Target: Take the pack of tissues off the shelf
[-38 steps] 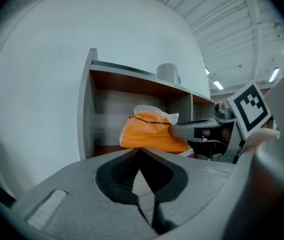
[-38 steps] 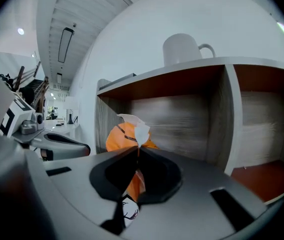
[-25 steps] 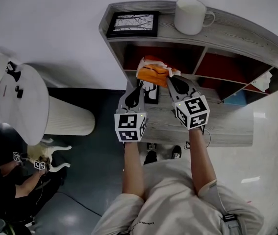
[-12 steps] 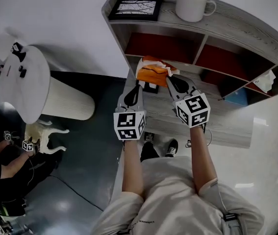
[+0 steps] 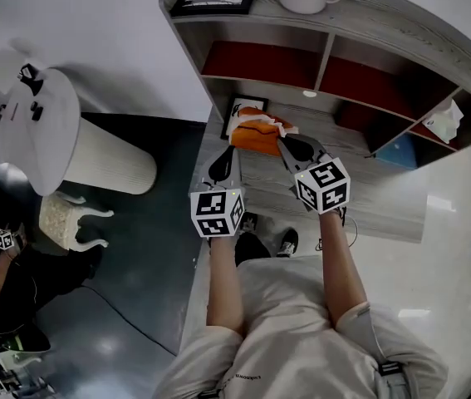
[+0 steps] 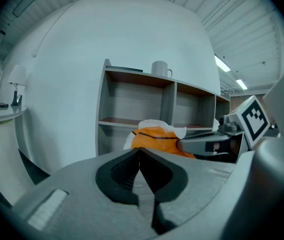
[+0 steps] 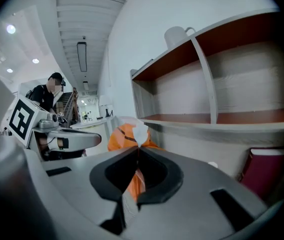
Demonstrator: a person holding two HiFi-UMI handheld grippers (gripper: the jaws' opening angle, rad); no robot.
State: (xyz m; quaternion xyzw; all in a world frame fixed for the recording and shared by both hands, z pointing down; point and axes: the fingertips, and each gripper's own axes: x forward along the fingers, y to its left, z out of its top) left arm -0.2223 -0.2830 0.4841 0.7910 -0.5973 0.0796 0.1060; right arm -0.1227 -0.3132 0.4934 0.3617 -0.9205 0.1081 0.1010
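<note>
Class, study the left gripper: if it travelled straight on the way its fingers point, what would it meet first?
Probably the orange pack of tissues, just ahead and slightly right, pinched by the right gripper. Depth is unclear: the left gripper might pass it and reach the shelf.

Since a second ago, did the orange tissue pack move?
Yes. The tissue pack, pinched by the right gripper, has come out from the red cubby toward the person and is now over the grey ledge below.

Cubes on left gripper [image 5: 224,155] and right gripper [image 5: 285,142]: black-and-white square codes, no letters or digits.
Small print on grey shirt [image 5: 247,379]: too small to read.
</note>
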